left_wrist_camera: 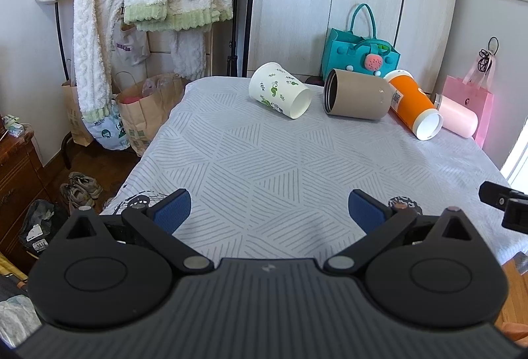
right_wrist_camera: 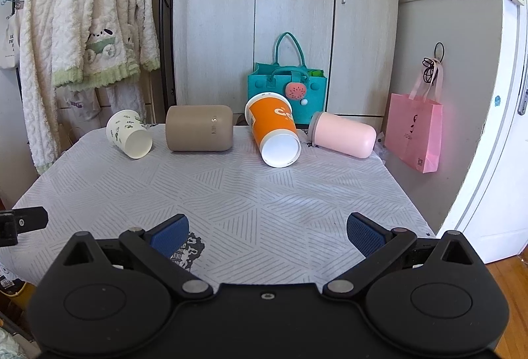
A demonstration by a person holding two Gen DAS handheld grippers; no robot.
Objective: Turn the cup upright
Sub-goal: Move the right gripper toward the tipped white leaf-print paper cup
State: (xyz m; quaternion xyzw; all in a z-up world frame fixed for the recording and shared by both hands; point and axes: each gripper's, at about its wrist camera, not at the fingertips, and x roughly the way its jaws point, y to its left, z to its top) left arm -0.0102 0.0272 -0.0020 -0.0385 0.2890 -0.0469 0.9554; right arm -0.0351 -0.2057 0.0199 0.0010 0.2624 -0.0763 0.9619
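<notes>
Nothing is flipped yet: all four cups lie on their sides in a row at the far edge of my worktop [right_wrist_camera: 231, 194], which wears a grey, line-patterned cloth. They are a leaf-printed paper cup [right_wrist_camera: 129, 138], a matte tan tumbler [right_wrist_camera: 199, 128], a glossy orange cup [right_wrist_camera: 275, 134] and a smooth pink tumbler [right_wrist_camera: 343, 134]. My left tool [left_wrist_camera: 269, 210] and right tool [right_wrist_camera: 267, 235] both hover spread and empty, well short of them.

Both the left gripper [left_wrist_camera: 269, 207] and right gripper [right_wrist_camera: 268, 232] sit low in frame, jaws spread wide, holding nothing.
</notes>
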